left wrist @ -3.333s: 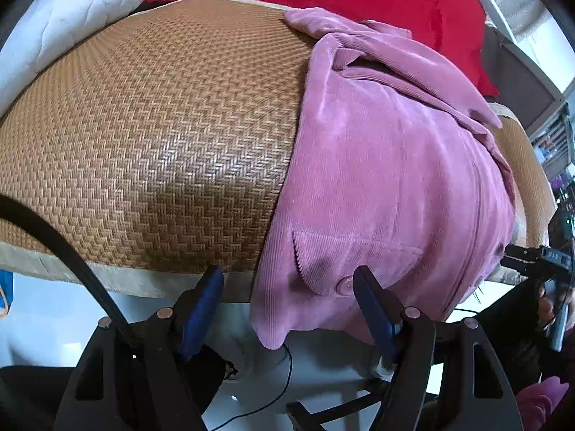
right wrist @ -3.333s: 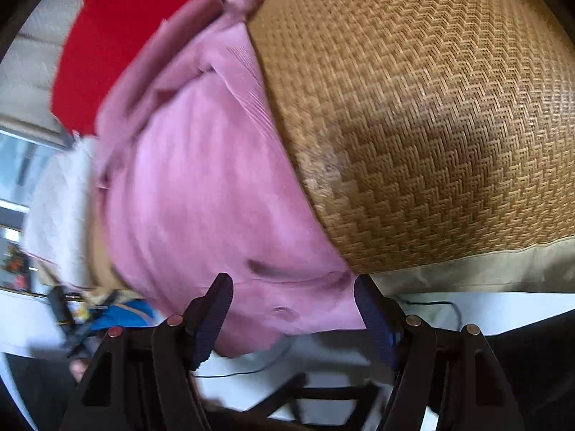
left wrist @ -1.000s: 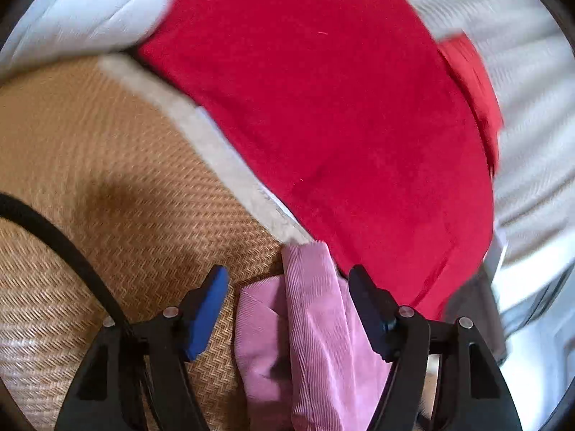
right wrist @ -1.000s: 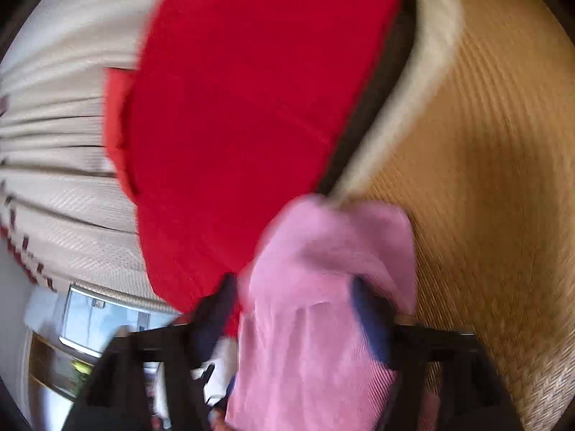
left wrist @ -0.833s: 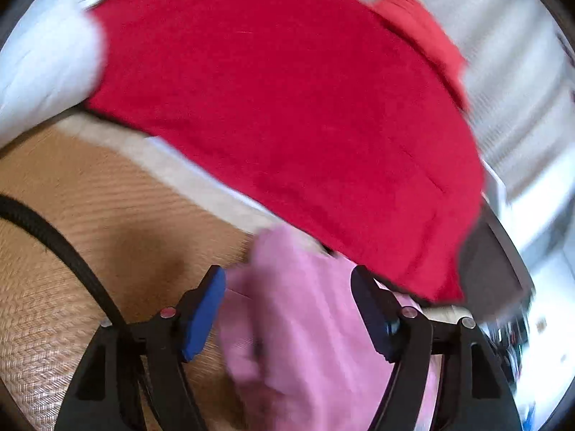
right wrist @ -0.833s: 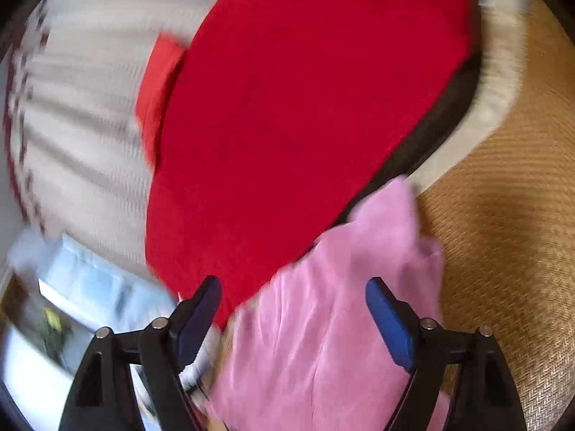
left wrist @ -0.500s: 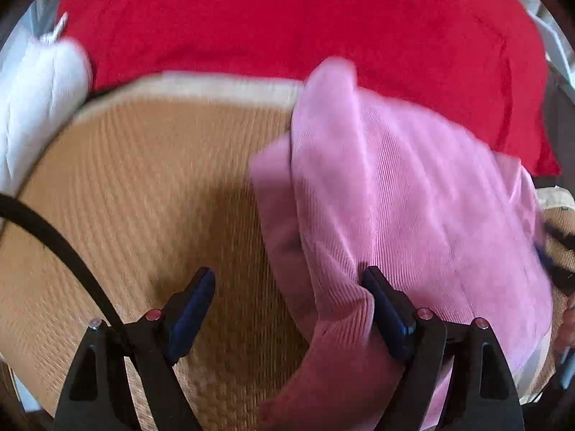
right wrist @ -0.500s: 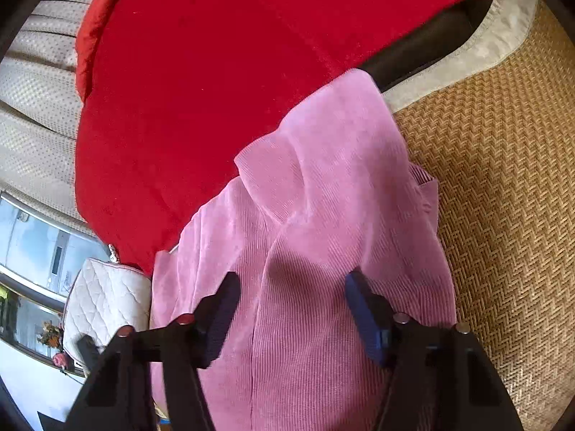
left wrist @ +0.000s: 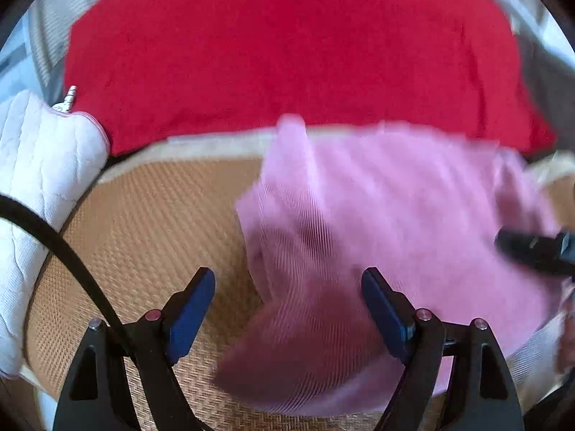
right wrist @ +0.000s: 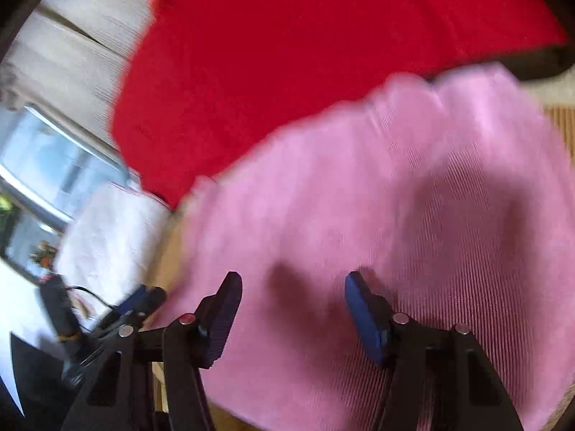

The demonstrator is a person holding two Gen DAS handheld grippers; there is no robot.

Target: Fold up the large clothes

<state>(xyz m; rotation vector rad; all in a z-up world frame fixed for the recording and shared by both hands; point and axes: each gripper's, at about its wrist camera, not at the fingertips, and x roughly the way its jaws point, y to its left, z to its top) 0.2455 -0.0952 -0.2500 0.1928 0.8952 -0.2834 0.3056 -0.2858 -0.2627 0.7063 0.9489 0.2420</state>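
A pink corduroy garment lies folded on the woven straw mat; it fills most of the right wrist view. My left gripper is open and empty, just above the garment's near left edge. My right gripper is open and empty over the garment's middle. The other gripper's black tip shows at the right edge of the left wrist view. Both views are blurred by motion.
A red cushion backs the mat, also in the right wrist view. A white quilted pillow lies at the left. A black cable crosses the left view. A window is far left.
Both grippers have pulled back toward the near side from the far edge by the red cushion. The pink garment now lies folded shorter on the mat, released by both.
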